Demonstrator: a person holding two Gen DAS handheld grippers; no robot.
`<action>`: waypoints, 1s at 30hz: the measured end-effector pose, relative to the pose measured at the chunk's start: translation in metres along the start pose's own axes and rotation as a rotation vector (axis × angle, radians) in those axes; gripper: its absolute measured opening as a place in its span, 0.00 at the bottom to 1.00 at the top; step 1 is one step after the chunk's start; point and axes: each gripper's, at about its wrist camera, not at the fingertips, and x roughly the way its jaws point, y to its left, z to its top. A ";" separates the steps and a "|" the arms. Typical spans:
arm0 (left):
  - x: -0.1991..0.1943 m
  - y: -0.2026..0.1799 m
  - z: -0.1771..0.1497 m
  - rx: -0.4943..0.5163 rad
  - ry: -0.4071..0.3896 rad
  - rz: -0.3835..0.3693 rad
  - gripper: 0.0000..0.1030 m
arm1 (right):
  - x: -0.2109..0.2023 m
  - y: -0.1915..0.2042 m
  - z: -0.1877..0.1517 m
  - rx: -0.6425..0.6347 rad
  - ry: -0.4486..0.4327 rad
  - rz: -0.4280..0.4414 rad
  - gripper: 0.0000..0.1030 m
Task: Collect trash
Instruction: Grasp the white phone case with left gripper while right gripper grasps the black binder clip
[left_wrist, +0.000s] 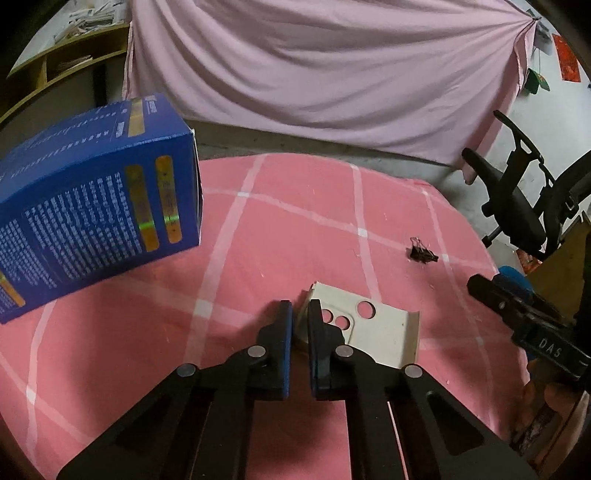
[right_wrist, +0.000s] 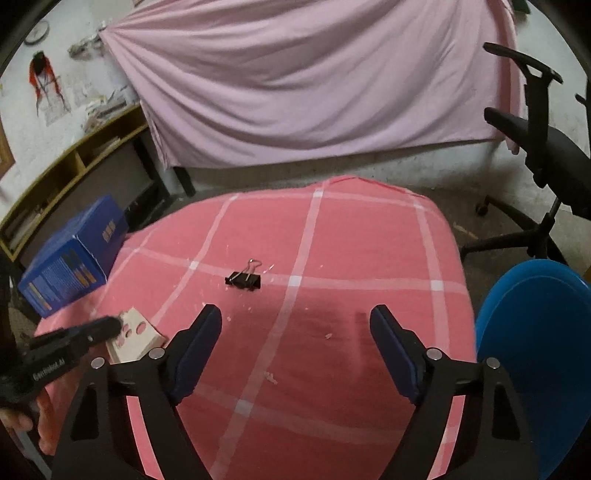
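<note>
A white card (left_wrist: 376, 332) with round holes punched in it lies on the pink checked cloth (left_wrist: 280, 236), its right edge curled upward. The left gripper (left_wrist: 300, 314) is down at the card's left edge with its jaws drawn nearly together; the edge of the card sits in the narrow gap between the blue pads, and the grip looks closed on it, though the contact itself is partly hidden behind the right finger. In the right wrist view the same gripper reaches in from the left with its tip over the card (right_wrist: 135, 338). A black binder clip (right_wrist: 242, 280) with a wire handle lies on the cloth farther out, well apart from the card and beyond the right gripper (right_wrist: 295, 314), whose jaws stand wide with only cloth between them. Small pale scraps dot the cloth near the clip and between the right fingers. A blue box (left_wrist: 92, 206) printed with white text stands on the cloth's left side. A blue bin (right_wrist: 535, 350) sits beside the table at the right edge. Behind the table hangs a pink sheet (left_wrist: 314, 66), with a black office chair (right_wrist: 546, 147) to the right and a wooden shelf (right_wrist: 74, 166) on the left.
</note>
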 end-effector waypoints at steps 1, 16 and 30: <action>0.002 0.001 -0.001 -0.001 -0.009 0.002 0.05 | 0.002 0.004 0.000 -0.014 0.007 -0.006 0.78; -0.005 0.024 0.000 -0.039 -0.031 -0.009 0.04 | 0.054 0.036 0.023 -0.087 0.123 -0.002 0.50; -0.010 0.020 0.001 -0.037 -0.053 -0.005 0.03 | 0.053 0.041 0.019 -0.142 0.113 -0.015 0.25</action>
